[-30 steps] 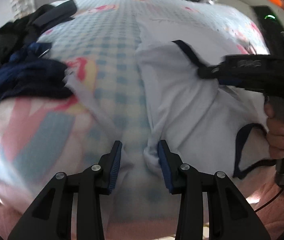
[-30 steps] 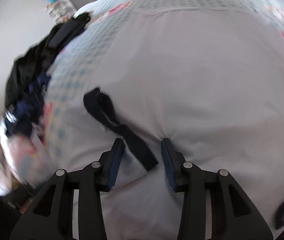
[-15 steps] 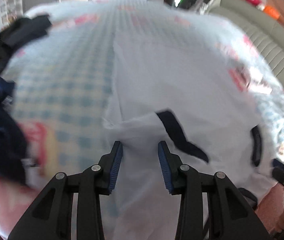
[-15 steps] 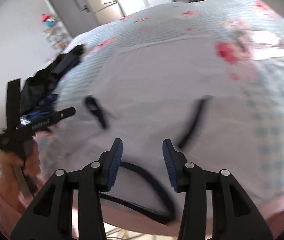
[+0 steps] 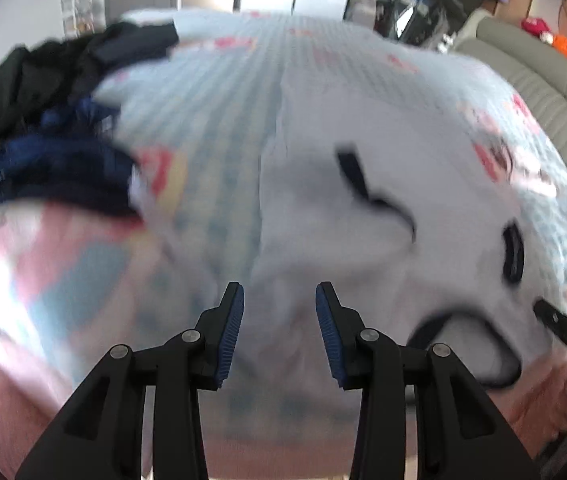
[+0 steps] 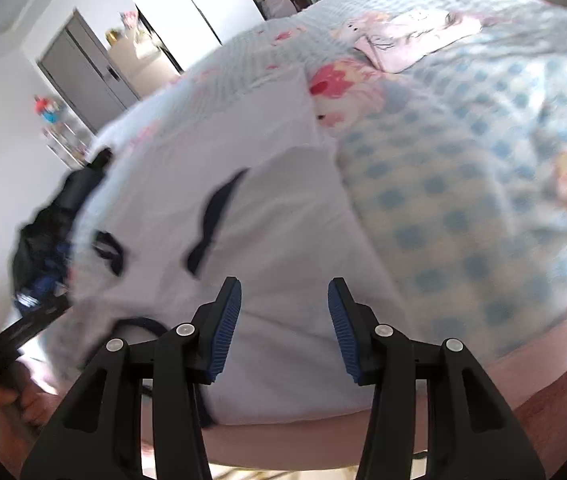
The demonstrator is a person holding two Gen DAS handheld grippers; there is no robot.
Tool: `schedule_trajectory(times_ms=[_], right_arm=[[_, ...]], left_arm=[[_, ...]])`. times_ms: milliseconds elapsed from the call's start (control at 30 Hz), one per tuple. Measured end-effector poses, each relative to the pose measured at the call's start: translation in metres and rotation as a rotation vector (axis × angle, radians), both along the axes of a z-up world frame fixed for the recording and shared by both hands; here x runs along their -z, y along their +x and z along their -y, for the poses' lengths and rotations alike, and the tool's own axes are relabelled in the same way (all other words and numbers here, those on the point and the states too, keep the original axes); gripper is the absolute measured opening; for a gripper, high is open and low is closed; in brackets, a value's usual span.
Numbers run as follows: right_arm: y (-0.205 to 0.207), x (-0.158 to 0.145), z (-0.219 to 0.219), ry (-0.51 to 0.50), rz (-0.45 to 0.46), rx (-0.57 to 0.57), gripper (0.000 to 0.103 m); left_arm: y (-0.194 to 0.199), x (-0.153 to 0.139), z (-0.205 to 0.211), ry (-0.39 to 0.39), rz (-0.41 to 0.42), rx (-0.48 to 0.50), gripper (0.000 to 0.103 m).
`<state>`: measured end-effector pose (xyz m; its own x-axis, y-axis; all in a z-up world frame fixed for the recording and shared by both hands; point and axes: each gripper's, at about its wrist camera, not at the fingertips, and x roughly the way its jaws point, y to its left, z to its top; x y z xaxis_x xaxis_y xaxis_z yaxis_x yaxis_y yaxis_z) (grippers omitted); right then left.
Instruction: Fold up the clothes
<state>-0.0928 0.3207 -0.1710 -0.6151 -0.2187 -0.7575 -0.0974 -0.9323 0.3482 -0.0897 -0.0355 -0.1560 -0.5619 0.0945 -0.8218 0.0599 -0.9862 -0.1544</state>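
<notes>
No brand or writing can be read anywhere; both views are motion-blurred. The white shirt (image 5: 363, 216) lies spread on the bed (image 5: 223, 92), reaching its near edge, with the sleeves folded inward so their dark navy cuffs (image 6: 211, 216) lie on the body, and a navy-trimmed neckline (image 5: 463, 344) at the near edge. The bed's cover is blue-checked with pink cartoon prints. A heap of dark clothes (image 5: 43, 128) sits at the bed's left edge. The left gripper (image 5: 279, 336) hovers over the shirt's left part, jaws released and empty. The right gripper (image 6: 283, 328) hovers over the shirt's right part, jaws likewise spread, grasping nothing.
</notes>
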Motion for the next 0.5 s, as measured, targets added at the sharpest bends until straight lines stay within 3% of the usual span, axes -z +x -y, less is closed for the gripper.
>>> schedule_trajectory(times_ms=[100,167,267,333,400,500], right_arm=[[0.005,0.01,0.002,0.03,0.031,-0.002,0.046],[0.01,0.011,0.003,0.013,0.027,0.015,0.046],[0.012,0.014,0.017,0.045,0.032,-0.025,0.046],[0.013,0.016,0.026,0.067,0.036,-0.051,0.046],[0.014,0.019,0.036,0.089,0.039,-0.078,0.046],[0.015,0.022,0.05,0.121,0.045,-0.117,0.046]], left_arm=[[0.018,0.002,0.0,0.005,-0.033,0.014,0.038],[0.041,-0.019,-0.002,0.097,-0.19,0.051,0.039],[0.043,-0.028,-0.028,0.049,-0.227,0.16,0.039],[0.03,-0.019,-0.047,-0.009,-0.188,0.206,0.039],[0.016,-0.002,-0.055,0.004,-0.091,0.221,0.039],[0.014,0.019,-0.058,-0.04,0.011,0.211,0.039]])
